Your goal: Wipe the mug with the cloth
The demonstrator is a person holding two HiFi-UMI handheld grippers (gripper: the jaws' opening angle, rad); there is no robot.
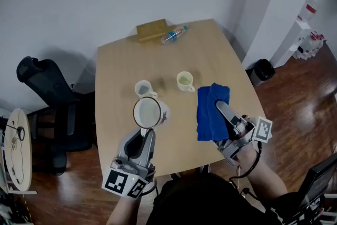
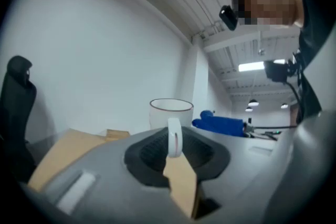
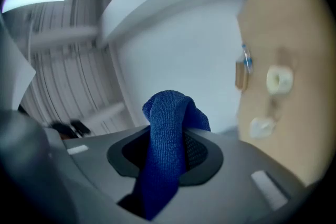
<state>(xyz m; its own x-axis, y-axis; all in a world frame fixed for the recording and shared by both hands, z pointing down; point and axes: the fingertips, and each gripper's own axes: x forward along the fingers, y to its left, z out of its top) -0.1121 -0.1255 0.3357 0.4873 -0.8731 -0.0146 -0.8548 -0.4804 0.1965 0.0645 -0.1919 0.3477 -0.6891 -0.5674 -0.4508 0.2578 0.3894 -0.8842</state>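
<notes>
The table (image 1: 116,66) holds a left mug (image 1: 143,88) and a right mug (image 1: 185,81). The left claw (image 1: 149,133) clamps a third mug (image 1: 147,112), and the right claw (image 1: 220,108) clamps one cloth (image 1: 210,113).

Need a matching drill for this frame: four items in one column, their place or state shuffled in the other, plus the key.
Things:
1. dark-rimmed mug
2. blue cloth
3. plastic bottle
4. cream cup

Place or state:
A. lying on its side near the far edge of the table
B. pinched in the right gripper
C. standing free on the table, untouched
D. held by its handle in the left gripper

Pairs: 1-D, 2-B, 3-A, 4-C.
</notes>
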